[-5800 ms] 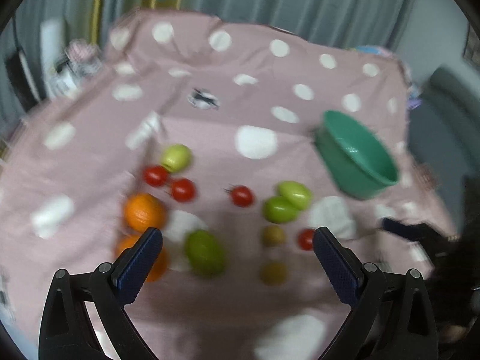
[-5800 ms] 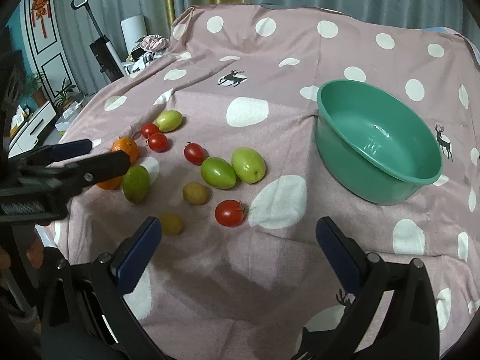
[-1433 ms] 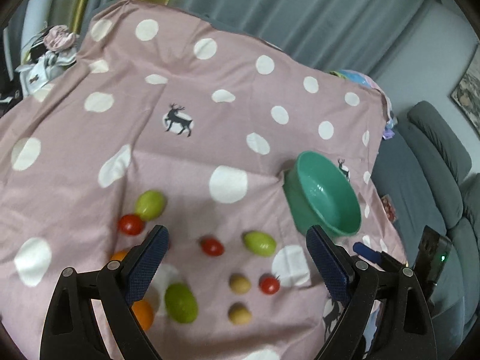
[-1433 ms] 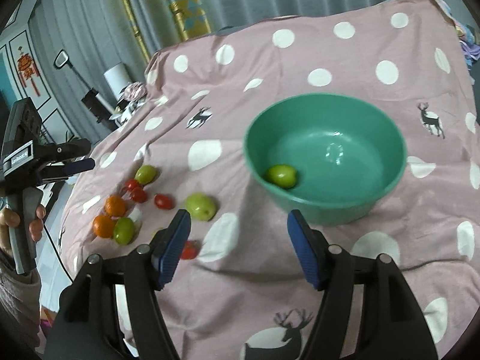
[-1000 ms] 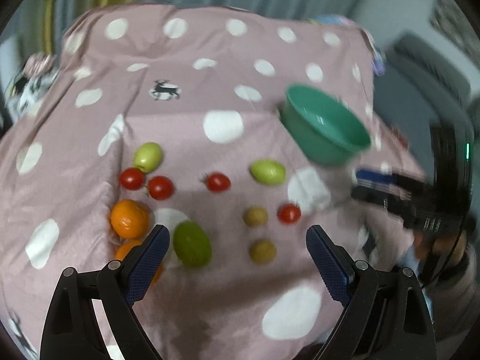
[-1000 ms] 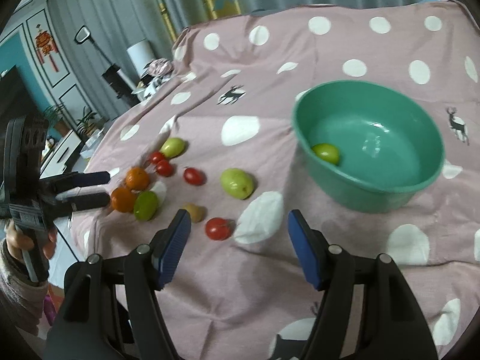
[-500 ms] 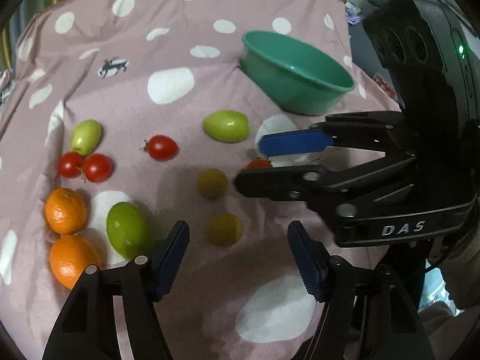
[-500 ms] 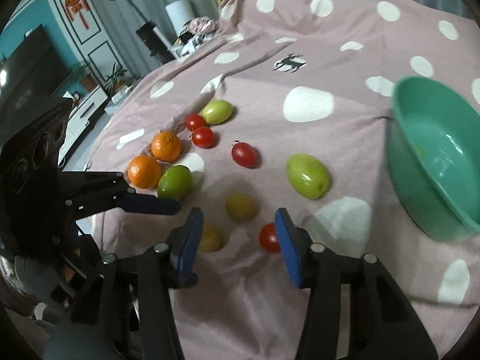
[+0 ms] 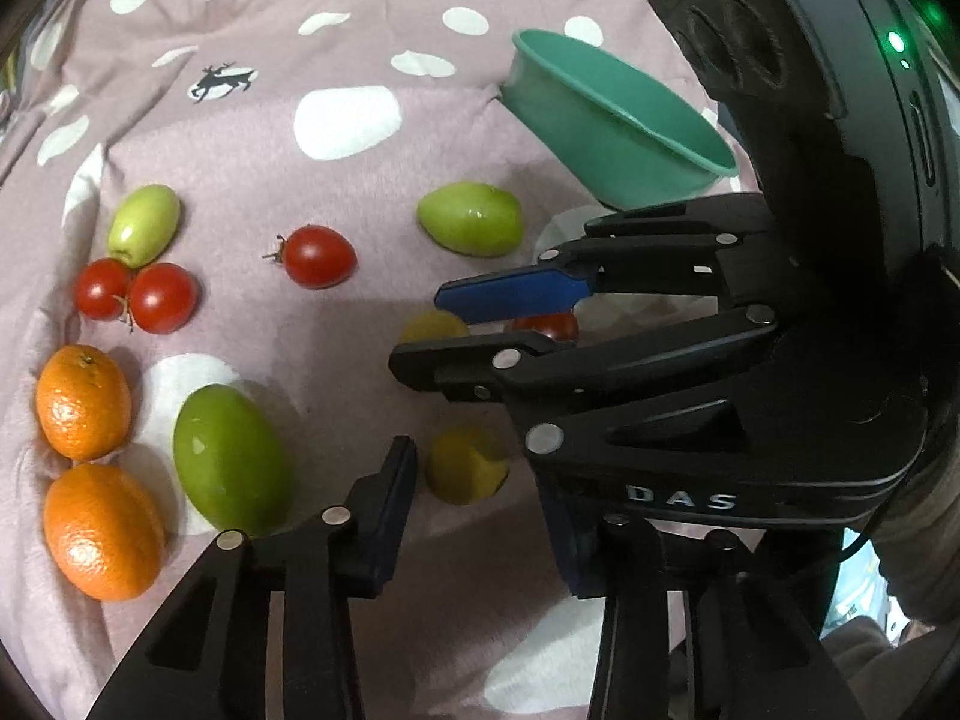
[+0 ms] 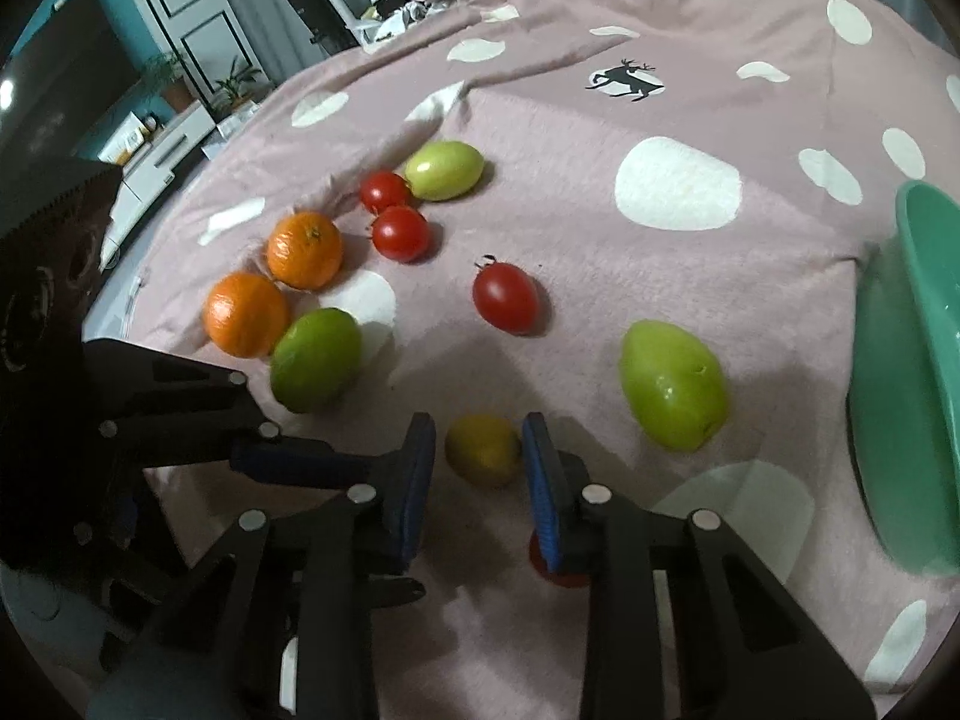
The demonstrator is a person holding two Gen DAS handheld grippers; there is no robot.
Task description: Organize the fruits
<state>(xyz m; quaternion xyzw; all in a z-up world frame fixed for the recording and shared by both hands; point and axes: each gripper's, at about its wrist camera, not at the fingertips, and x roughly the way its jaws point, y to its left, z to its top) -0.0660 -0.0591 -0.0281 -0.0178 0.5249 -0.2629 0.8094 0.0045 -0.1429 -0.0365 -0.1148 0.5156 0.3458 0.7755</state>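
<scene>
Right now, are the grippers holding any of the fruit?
Each gripper has a small yellow fruit between its jaws. The right gripper is shut on one, pinching its sides. The left gripper is closing around the other; whether it grips yet cannot be told.

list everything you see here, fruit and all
oranges: 2, orange, left edge
dark green fruit: 1, green, beside the oranges
light green fruits: 2, pale green, far left and near bowl
tomatoes: 4, red, pair at left, one middle, one behind right gripper
near yellow fruit: 1, yellowish, between left jaws
far yellow fruit: 1, yellowish, between right jaws
bowl: 1, teal, far right
cloth: 1, pink, white-dotted, under everything
left gripper: 1, black and blue, jaws closing
right gripper: 1, black and blue, shut on far yellow fruit
</scene>
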